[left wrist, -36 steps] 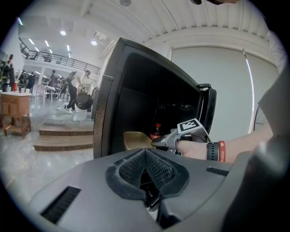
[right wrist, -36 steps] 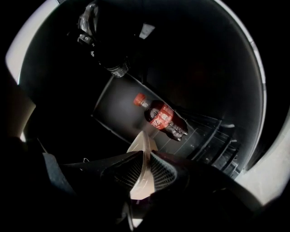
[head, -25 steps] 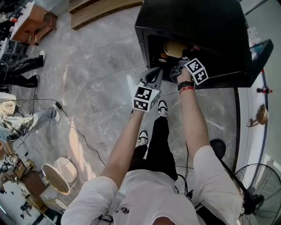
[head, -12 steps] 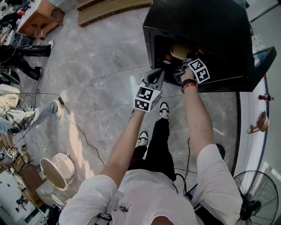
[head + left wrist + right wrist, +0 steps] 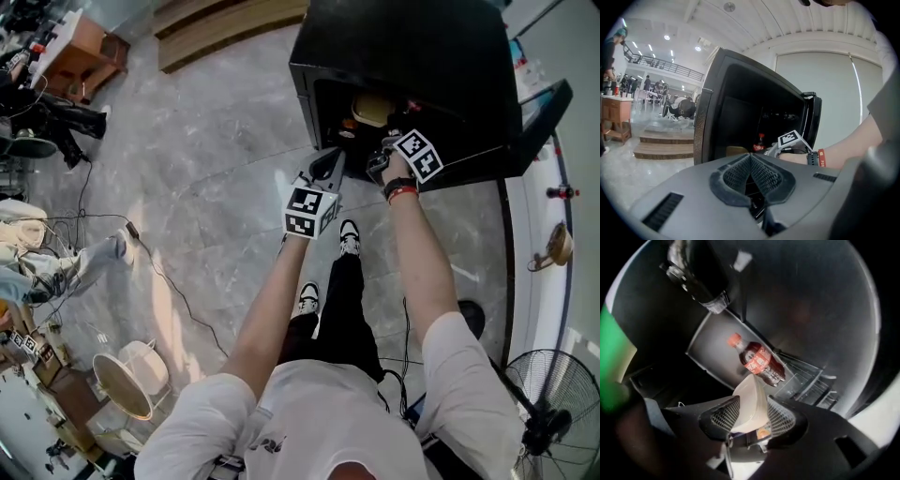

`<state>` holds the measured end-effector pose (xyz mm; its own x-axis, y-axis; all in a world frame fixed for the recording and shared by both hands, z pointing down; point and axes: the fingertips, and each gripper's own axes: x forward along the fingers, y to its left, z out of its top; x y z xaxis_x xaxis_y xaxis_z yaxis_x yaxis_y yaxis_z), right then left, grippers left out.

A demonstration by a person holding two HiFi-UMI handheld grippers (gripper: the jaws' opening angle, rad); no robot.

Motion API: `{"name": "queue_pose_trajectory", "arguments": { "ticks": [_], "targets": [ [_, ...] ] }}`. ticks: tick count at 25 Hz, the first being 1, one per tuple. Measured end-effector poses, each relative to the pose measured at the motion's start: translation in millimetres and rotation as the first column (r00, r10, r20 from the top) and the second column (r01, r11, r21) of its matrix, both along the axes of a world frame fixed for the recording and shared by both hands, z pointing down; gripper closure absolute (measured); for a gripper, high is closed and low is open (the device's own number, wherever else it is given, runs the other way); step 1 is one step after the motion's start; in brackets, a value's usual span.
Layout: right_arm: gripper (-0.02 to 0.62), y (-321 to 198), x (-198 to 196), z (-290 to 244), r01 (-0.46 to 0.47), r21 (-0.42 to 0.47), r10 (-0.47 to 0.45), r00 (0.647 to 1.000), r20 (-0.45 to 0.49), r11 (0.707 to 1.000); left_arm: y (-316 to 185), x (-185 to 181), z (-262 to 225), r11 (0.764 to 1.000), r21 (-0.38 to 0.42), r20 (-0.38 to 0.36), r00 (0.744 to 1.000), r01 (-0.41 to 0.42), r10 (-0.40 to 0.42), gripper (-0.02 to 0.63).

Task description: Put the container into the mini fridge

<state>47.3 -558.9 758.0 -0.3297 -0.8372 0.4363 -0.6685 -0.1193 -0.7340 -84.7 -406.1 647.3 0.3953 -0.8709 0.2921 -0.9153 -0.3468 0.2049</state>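
A black boxy mini fridge [image 5: 412, 56] is seen open on grey marble floor [image 5: 216, 141]. A tan round container [image 5: 372, 110] is lodged inside, at the opening jaws of the right gripper [image 5: 382, 148]; the left gripper [image 5: 328, 167] is held outside.

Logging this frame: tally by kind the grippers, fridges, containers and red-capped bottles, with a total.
Grippers: 2 (left gripper shut, empty; right gripper jaws opening, container between them)
Fridges: 1
Containers: 1
Red-capped bottles: 1
Total: 5

Grey marble floor [image 5: 206, 141], wooden steps [image 5: 225, 23] top, fan [image 5: 553, 398] btm right, cables [image 5: 178, 291] left.
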Motion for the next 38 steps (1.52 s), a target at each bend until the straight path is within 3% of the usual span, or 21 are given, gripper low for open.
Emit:
{"name": "queue_pose_trajectory", "arguments": {
  "ticks": [9, 16, 26, 35, 38],
  "targets": [
    [0.419, 56.1, 16.1, -32.9, 0.031, 0.004, -0.031, 0.999, -0.025, 1.0, 18.4, 13.4, -35.5, 0.999, 0.034, 0.003, 1.0, -0.023, 0.023, 0.586],
    [0.422, 97.2, 27.9, -78.6, 0.032, 0.058, -0.032, 0.999, -0.003, 0.998, 35.8, 15.0, -66.0, 0.999, 0.04, -0.007, 1.0, -0.015, 0.016, 0.586],
    [0.422, 168.5, 22.9, -136.5, 0.13, 0.155, -0.111, 0.986, -0.123, 0.979, 68.8, 13.5, -92.4, 0.999, 0.037, -0.027, 1.0, 0.002, -0.001, 0.586],
    [0.422, 219.2, 18.9, -178.9, 0.249, 0.224, -0.185, 0.945, -0.27, 0.942, 101.9, 13.6, -115.6, 0.999, 0.048, -0.014, 1.0, 0.005, -0.004, 0.586],
    [0.422, 233.5, 23.3, -197.3, 0.247, 0.242, -0.178, 0.945, -0.273, 0.938, 113.8, 10.5, -129.1, 0.998, 0.058, -0.014, 1.0, 0.008, -0.008, 0.586]
  ]
}}
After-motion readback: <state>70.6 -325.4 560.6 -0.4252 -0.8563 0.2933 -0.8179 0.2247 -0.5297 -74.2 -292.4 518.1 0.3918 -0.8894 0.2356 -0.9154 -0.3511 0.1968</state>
